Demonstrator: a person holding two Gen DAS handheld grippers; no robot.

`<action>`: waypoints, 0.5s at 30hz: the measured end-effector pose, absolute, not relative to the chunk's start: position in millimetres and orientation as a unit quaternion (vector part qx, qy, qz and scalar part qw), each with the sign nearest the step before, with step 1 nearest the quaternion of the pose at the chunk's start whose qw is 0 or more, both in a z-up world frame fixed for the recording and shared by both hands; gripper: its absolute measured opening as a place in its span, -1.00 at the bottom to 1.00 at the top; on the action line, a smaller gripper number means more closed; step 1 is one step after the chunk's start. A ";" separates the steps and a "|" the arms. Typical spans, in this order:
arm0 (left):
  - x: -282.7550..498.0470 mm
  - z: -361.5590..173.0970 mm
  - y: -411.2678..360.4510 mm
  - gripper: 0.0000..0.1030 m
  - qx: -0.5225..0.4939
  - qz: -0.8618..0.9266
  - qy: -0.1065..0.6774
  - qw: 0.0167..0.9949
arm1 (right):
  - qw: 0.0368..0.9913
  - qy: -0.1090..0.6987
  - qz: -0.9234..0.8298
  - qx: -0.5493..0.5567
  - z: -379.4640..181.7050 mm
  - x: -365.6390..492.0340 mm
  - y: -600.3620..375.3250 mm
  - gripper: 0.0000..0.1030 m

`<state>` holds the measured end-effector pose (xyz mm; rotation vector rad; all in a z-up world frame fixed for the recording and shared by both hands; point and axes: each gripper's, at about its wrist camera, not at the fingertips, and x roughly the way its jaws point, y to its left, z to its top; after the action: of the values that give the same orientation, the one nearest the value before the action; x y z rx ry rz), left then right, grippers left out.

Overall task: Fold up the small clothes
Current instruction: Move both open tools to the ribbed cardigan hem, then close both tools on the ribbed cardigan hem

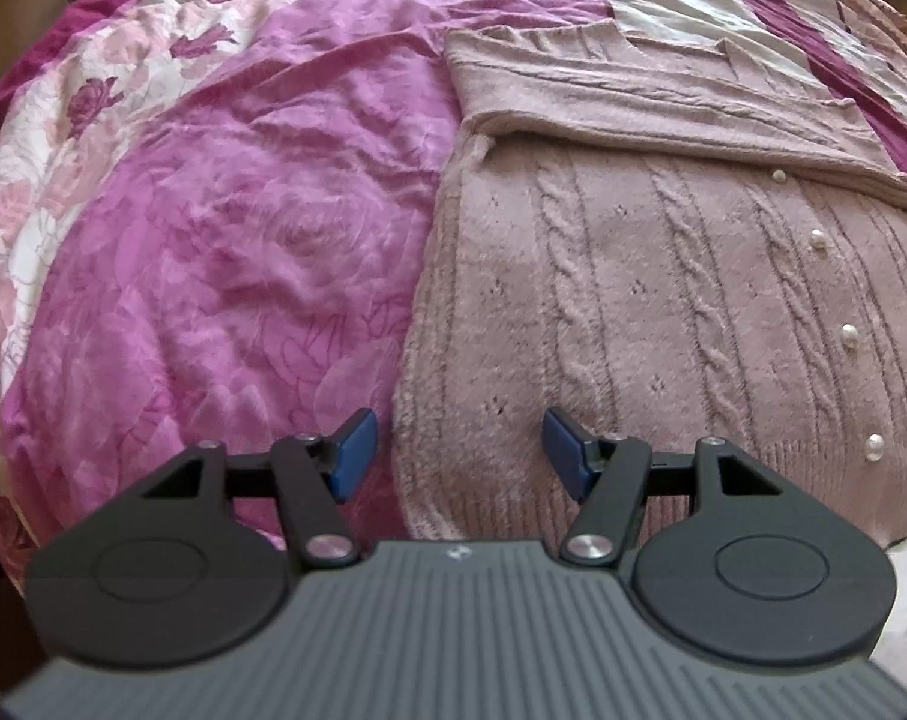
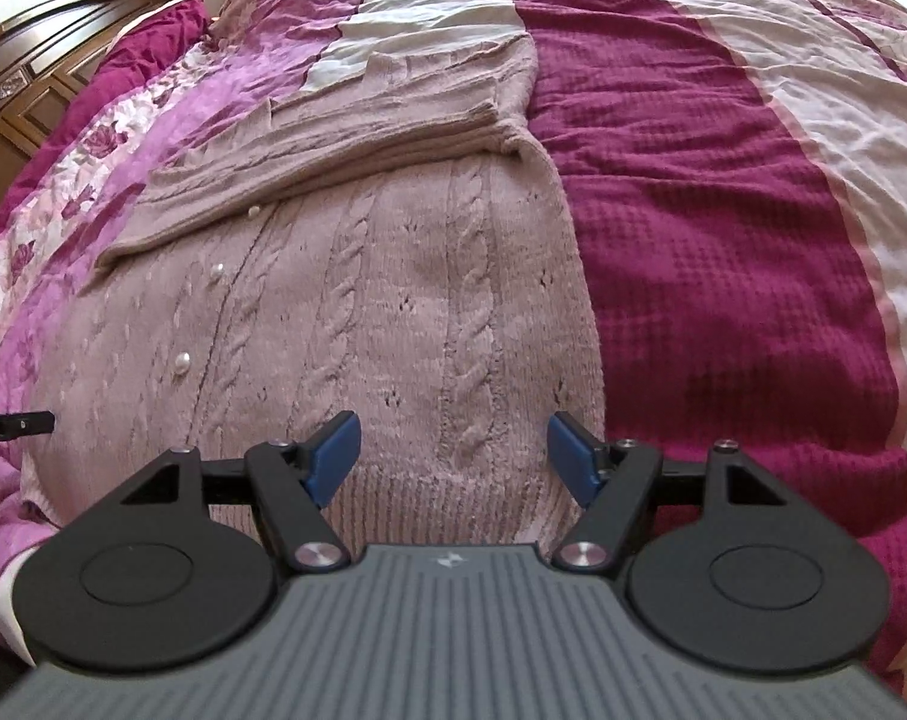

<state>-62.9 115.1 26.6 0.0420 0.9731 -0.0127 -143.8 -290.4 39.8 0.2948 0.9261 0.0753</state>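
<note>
A dusty-pink cable-knit cardigan [image 1: 663,312] with pearl buttons [image 1: 850,336] lies flat on the bed, its sleeves folded across the chest [image 1: 663,102]. It also shows in the right wrist view [image 2: 393,312]. My left gripper [image 1: 459,450] is open and empty, just above the hem's left corner. My right gripper [image 2: 453,456] is open and empty, just above the hem's right corner. The left gripper's body [image 2: 15,425] shows at the left edge of the right wrist view.
The bedspread is pink floral [image 1: 213,240] on the left and dark magenta waffle with pale stripes [image 2: 723,240] on the right. A wooden headboard [image 2: 27,78] stands at the far left.
</note>
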 end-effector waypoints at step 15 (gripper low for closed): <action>-63.6 22.4 114.1 0.21 0.031 -0.013 0.479 0.877 | 0.872 0.470 0.018 0.133 30.3 -146.6 -301.0 0.46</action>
<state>-63.6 114.1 22.4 0.0644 0.9988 -0.0269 -146.6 -301.0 30.3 0.2773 0.9824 0.0375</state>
